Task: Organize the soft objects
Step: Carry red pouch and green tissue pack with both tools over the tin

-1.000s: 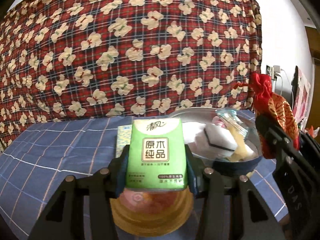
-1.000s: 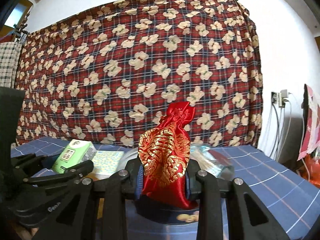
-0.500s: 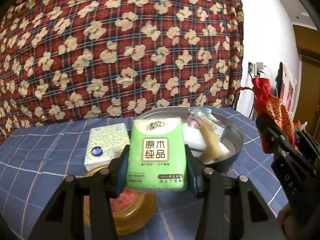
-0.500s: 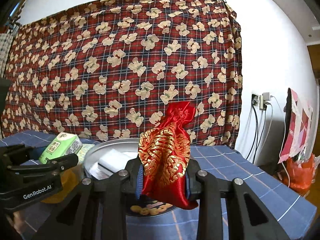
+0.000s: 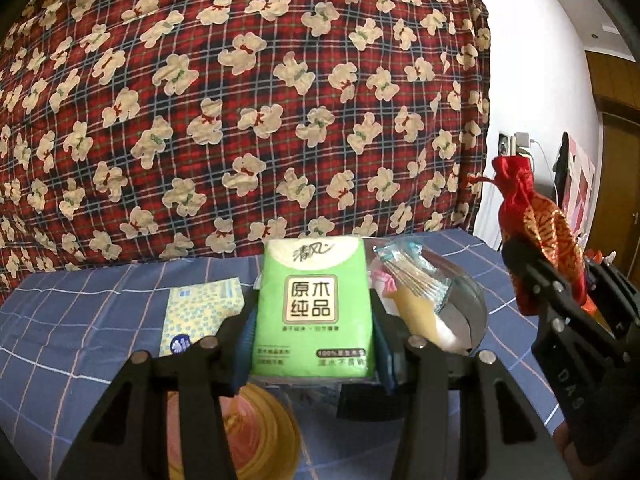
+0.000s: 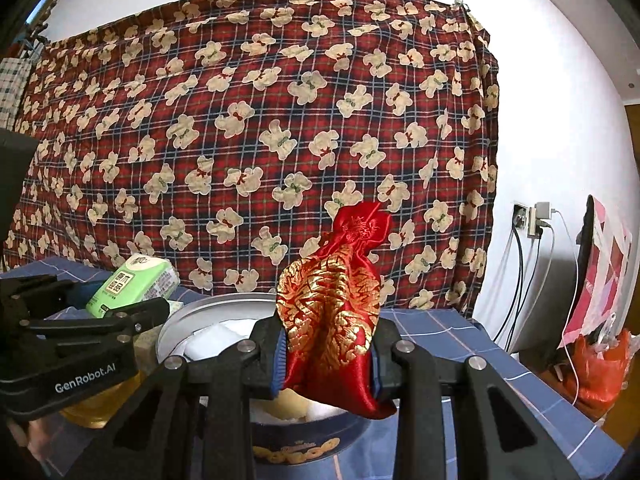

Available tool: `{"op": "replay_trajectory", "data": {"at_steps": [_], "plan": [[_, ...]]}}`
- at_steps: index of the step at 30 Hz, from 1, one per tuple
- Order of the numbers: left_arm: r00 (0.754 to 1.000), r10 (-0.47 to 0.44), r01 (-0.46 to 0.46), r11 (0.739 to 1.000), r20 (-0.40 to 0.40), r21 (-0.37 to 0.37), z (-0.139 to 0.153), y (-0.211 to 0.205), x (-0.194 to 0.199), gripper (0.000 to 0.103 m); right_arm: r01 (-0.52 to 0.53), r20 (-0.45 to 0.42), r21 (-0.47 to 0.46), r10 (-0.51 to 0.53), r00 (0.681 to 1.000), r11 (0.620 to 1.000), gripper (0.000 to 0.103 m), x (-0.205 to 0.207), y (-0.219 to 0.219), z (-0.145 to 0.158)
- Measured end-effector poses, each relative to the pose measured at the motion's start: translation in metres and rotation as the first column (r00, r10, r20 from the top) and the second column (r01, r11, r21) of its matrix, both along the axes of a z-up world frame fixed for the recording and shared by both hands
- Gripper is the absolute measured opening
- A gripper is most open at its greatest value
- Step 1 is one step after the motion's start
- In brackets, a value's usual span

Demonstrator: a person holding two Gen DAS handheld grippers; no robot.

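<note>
Both views are evenly lit by soft indoor light, bright on the white wall (image 6: 560,100) at the right and dimmer low in the frame. The fisheye lens bends the patterned cloth (image 5: 240,100) into a bulge, and black corners ring each picture. In the left wrist view the yellow bowl (image 5: 256,432) under the frame is smeared and out of focus, while the green tissue pack (image 5: 314,308) prints sharp. In the right wrist view the red satin pouch (image 6: 332,320) carries glossy highlights on its gold pattern, and the round tin (image 6: 296,448) beneath sits in shadow.
</note>
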State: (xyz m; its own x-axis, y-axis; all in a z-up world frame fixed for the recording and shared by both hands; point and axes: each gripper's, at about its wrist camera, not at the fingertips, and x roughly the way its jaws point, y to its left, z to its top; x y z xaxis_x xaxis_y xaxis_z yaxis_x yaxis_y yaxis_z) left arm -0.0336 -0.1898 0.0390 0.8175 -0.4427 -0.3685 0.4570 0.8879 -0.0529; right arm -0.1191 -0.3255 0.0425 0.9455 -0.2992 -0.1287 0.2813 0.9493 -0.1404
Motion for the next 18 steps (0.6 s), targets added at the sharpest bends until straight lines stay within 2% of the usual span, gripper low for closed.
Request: {"op": "replay_trajectory", "data": {"at_steps": [10, 18], "plan": [[0.999, -0.003, 0.001, 0.999, -0.045, -0.053, 0.017, -0.006, 0.031, 0.049, -0.011, 0.006, -0.018, 0.011, 1.000, 1.000, 0.033, 0.029, -0.004, 0.019], [0.999, 0.018, -0.021, 0.998, -0.050, -0.056, 0.028, -0.010, 0.051, 0.049, -0.023, -0.011, 0.002, 0.023, 1.000, 1.000, 0.033, 0.056, -0.012, 0.034]]}}
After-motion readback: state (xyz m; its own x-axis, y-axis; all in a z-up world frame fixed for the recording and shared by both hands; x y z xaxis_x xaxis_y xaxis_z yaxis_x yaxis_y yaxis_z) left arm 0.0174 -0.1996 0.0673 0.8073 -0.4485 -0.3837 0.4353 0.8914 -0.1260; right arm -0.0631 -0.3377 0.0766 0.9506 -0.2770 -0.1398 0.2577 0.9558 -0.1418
